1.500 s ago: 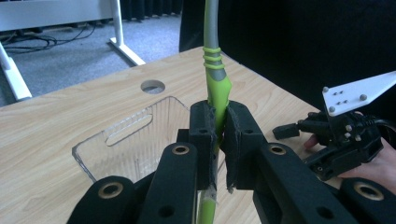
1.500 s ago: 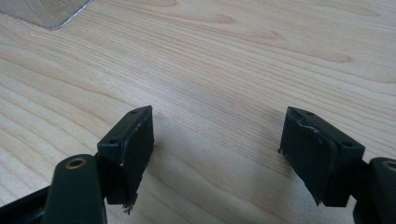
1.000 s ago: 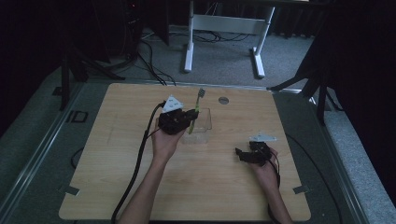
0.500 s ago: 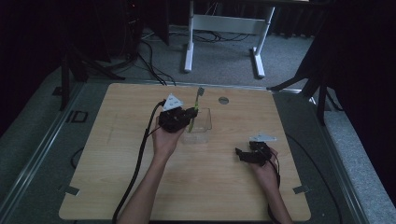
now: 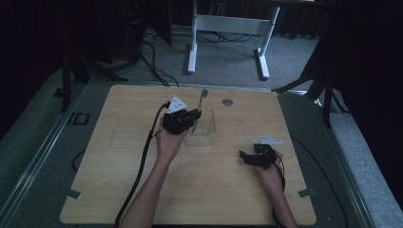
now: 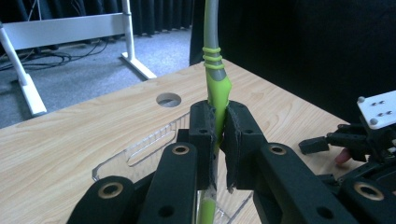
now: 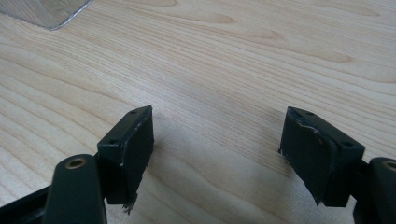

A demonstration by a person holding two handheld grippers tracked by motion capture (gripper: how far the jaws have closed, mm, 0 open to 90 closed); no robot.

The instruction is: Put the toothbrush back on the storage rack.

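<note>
the left claw (image 6: 219, 135) is clamped on a green toothbrush (image 6: 217, 88), its pads pressed against the handle from both sides. the toothbrush stands nearly upright, its grey neck rising above the claw and its lower end reaching down into a clear plastic box (image 5: 202, 128). in the high view the box sits on the wooden surface (image 5: 119, 190) a little toward the far edge, near the middle, with the left claw (image 5: 192, 118) just at its left side. a round hole (image 5: 227, 101) lies in the surface near the far edge. the right claw (image 7: 217, 154) has its jaws wide apart, gripping nothing, low over bare wood toward the surface's right edge, well apart from the box.
</note>
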